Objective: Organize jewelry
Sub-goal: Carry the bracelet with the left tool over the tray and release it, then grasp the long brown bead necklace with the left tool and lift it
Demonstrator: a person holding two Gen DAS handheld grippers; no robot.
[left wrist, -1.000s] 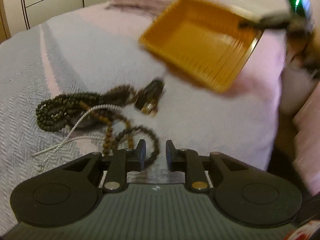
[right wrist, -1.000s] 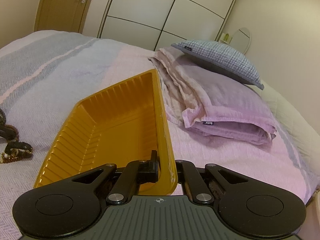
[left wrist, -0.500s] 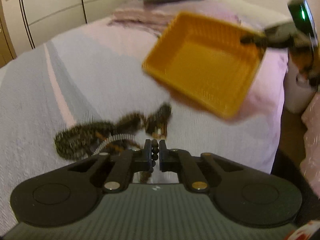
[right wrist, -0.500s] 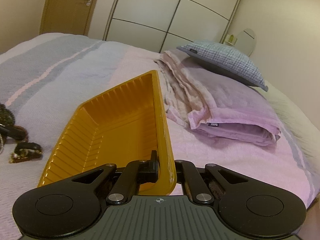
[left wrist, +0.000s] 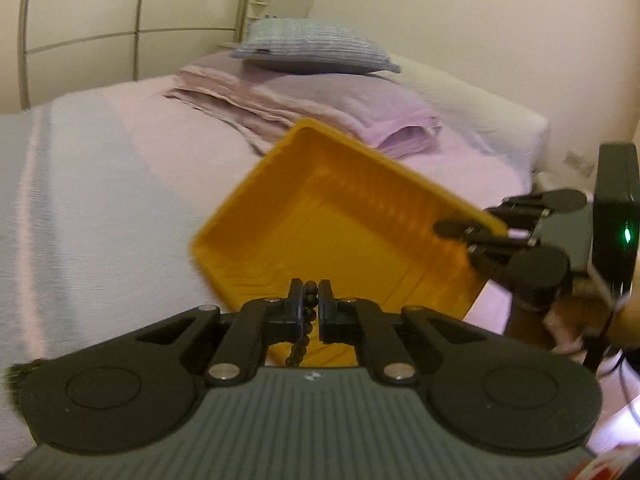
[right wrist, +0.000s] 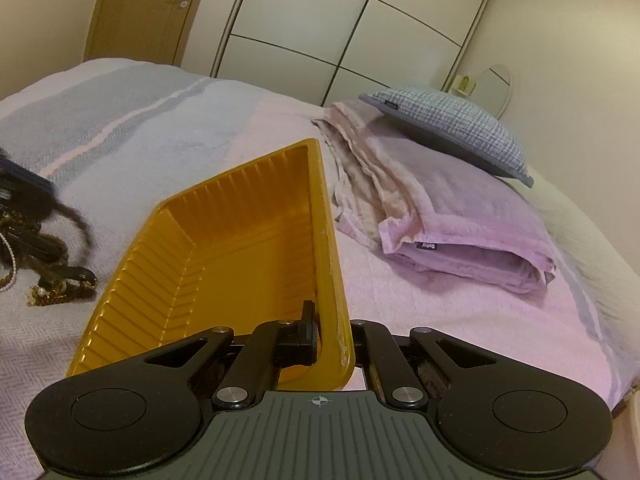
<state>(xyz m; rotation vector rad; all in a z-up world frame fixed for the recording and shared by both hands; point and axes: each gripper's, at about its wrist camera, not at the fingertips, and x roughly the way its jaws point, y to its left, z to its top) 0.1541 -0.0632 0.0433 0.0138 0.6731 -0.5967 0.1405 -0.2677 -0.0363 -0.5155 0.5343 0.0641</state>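
Observation:
My left gripper [left wrist: 310, 300] is shut on a dark beaded necklace [left wrist: 307, 312]; its strand hangs down below the jaws, lifted off the bed in front of the orange tray [left wrist: 340, 224]. My right gripper [right wrist: 324, 328] is shut on the tray's near rim [right wrist: 332, 280] and holds the empty tray tilted above the bed; that gripper shows at the right of the left wrist view [left wrist: 472, 232]. More tangled jewelry [right wrist: 44, 272], dark beads, a pearl string and a gold piece, lies on the bedspread at the left of the right wrist view, partly blurred by the left gripper lifting there.
The bed has a grey-and-pink bedspread [right wrist: 140, 120]. A folded pink blanket [right wrist: 440, 216] with a checked pillow [right wrist: 448, 128] on it lies at the head end. Wardrobe doors [right wrist: 340, 28] and a wooden door stand behind.
My left gripper went from open above the jewelry pile to shut on a bead strand, then lifted it toward the tray. The right gripper kept hold of the tray, shifting slightly.

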